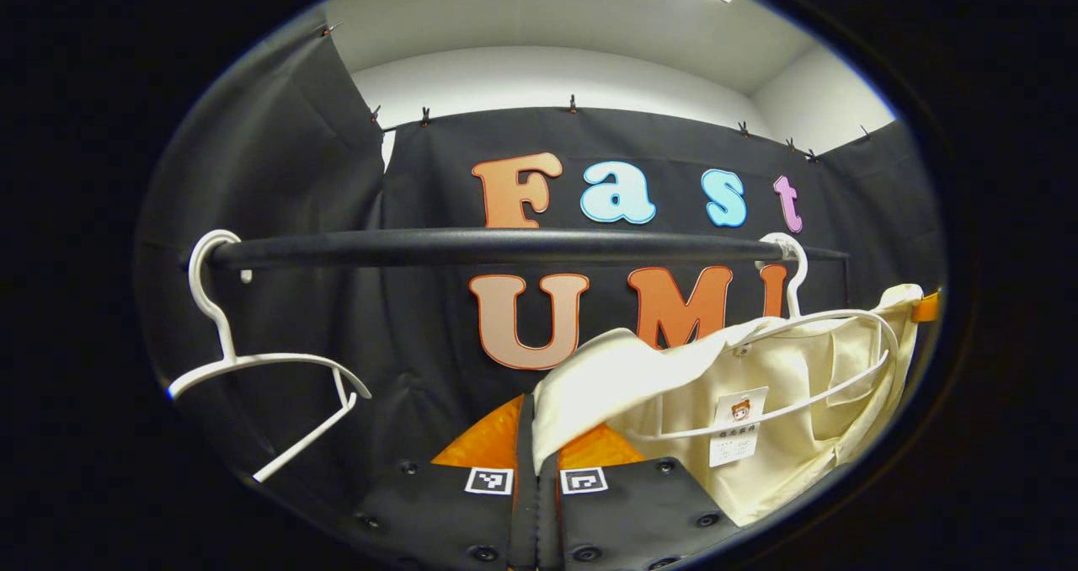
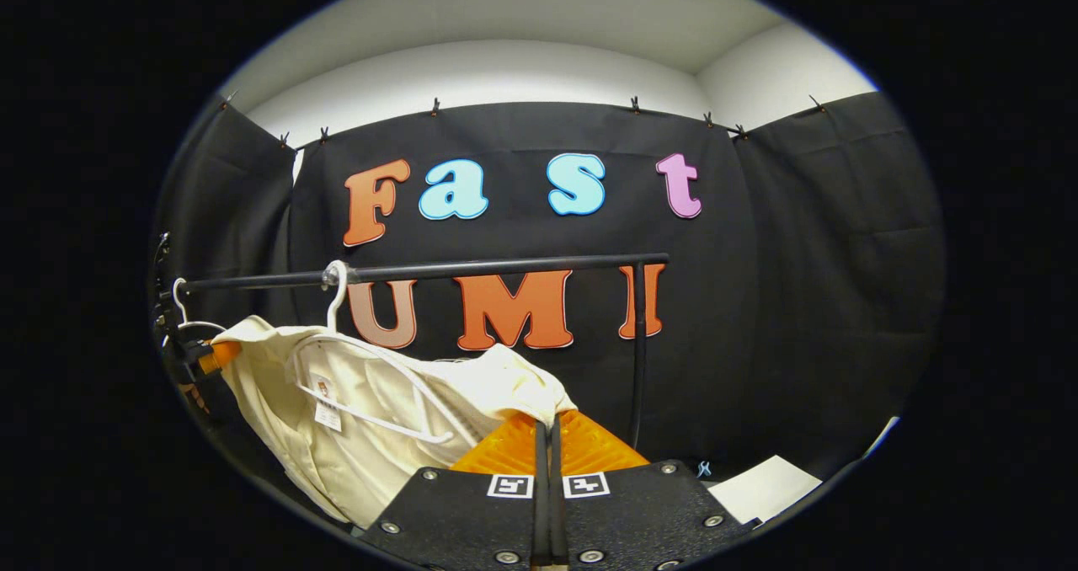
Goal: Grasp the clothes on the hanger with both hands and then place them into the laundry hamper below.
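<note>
Across the middle of the left gripper view: a black rail (image 1: 505, 247), running from the left to the right of the frame. At its left end, a bare white hanger (image 1: 253, 360), hooked on and tilted. At its right end, a second white hanger (image 1: 808, 327), threaded through a cream garment (image 1: 758, 402) at lower right, a label tag showing inside the neckline. At bottom centre, the left gripper (image 1: 536, 436), fingers drawn together on a fold of the cream garment, cloth draped over the finger tops and nipped between them. At the far right edge, part of the other gripper, touching the cloth.

Toward the left of the right gripper view: the same rail (image 2: 421, 272), resting on an upright post (image 2: 640, 344) near centre. Below it, at lower left, the cream garment (image 2: 362, 419) on its hanger (image 2: 354, 369), stretched toward bottom centre. There, the right gripper (image 2: 549, 432), fingers closed with a corner of the garment pinched between them. At the left edge, the left gripper (image 2: 198, 356), pressed against the far side of the cloth. At lower right, a pale sheet (image 2: 766, 487) low down.
</note>
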